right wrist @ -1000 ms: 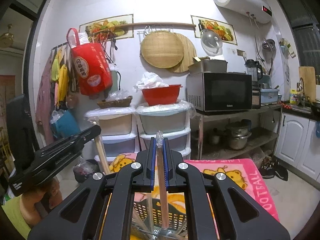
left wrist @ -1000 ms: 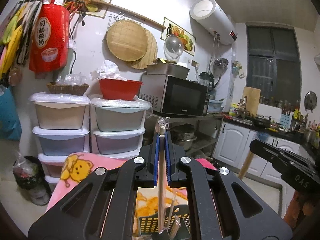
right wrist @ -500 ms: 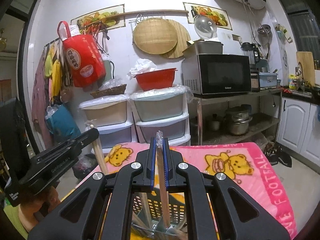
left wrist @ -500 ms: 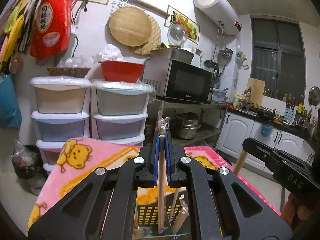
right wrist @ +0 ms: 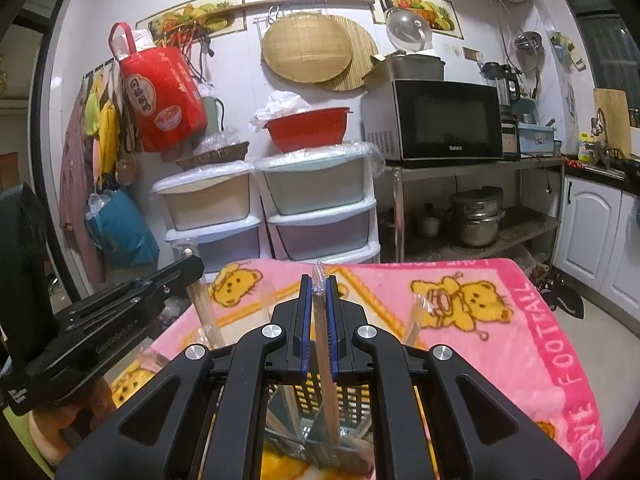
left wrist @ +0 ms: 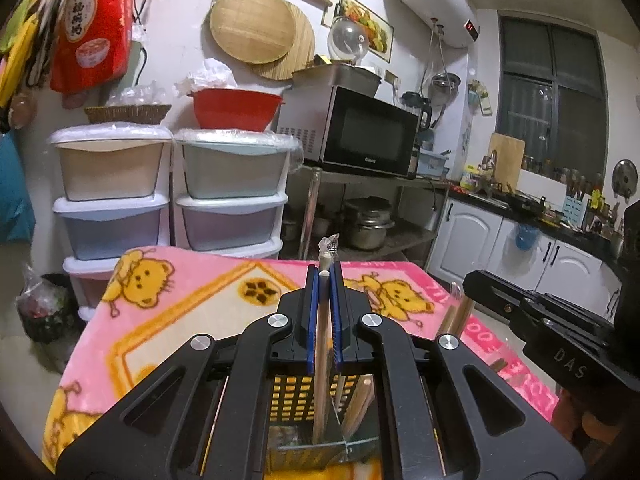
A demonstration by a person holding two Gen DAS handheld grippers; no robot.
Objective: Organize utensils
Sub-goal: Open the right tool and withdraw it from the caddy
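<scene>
While clamped upright in left hand-held gripper [left wrist: 325, 276], chopsticks [left wrist: 322, 344], over basket [left wrist: 296, 396]

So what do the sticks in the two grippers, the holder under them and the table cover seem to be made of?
Left stick and right stick: pale, matte, probably wood or bamboo, each in a clear crinkly wrapper, likely thin plastic. Holder: black, evenly perforated grid, looks like moulded plastic. Table cover: pink, fuzzy printed fleece-like blanket.
</scene>
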